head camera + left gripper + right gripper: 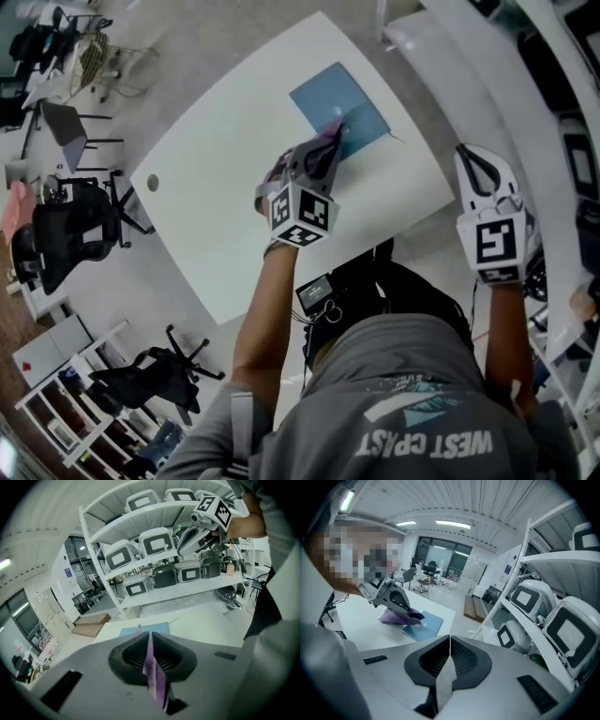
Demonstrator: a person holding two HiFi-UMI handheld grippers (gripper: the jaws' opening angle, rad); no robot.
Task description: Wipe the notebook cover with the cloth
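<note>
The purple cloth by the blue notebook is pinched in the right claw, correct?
No. The purple cloth by the blue notebook is pinched in the left claw, as the left gripper view shows; the right claw is shut and empty.

I count two grippers: left gripper (330, 131), right gripper (472, 155). One cloth (153, 666), purple, pinched in the left gripper. One notebook (323, 94), blue, just ahead of that gripper. One bench (225, 197). At least two black office chairs (80, 234), off to the left gripper's left.
</note>
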